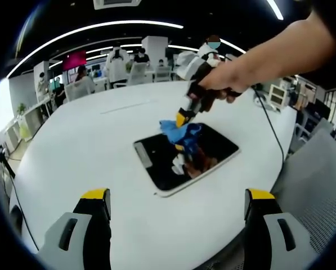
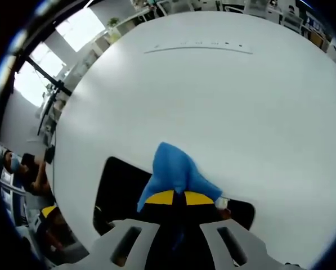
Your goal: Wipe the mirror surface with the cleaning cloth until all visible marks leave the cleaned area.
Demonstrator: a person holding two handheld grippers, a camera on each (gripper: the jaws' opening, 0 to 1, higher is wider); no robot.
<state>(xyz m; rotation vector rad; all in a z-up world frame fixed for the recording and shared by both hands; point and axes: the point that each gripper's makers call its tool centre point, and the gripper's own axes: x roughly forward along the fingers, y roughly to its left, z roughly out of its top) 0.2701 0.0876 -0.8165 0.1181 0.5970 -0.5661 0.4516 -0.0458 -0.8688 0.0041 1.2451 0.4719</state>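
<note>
Nearest in the left gripper view, the left gripper (image 1: pixel 178 209) hangs released over the white table (image 1: pixel 89 152), its yellow-tipped jaws wide apart with nothing between them, short of the mirror's near edge.

Beyond it lies the mirror (image 1: pixel 156 163), a dark rounded slab in a pale frame, flat on the table. On the mirror's far edge sits the blue cleaning cloth (image 1: pixel 176 130), pinched by the right gripper (image 1: pixel 183 119), which a person's hand (image 1: pixel 224 81) steers down from above. In the right gripper view the right gripper (image 2: pixel 174 198) is clenched on the cleaning cloth (image 2: pixel 176 169), yellow tips nearly meeting, and the cloth bunches out past the mirror's (image 2: pixel 120 188) rim onto the table (image 2: pixel 213 90).

The glass shows reflections (the gripper and hand, mostly), so I cannot fairly tell which patches are marks and which are mirrored shapes.

The wiping looks under way but far from finished: the cloth covers only the far edge. To do it well, keep the cloth pressed flat on the glass, draw it in overlapping strokes towards the near edge, and avoid letting the hard jaw tips scrape the surface. The free gripper could steady the frame if the mirror slides.

Past the mirror, chairs, desks and seated people ring the room.
</note>
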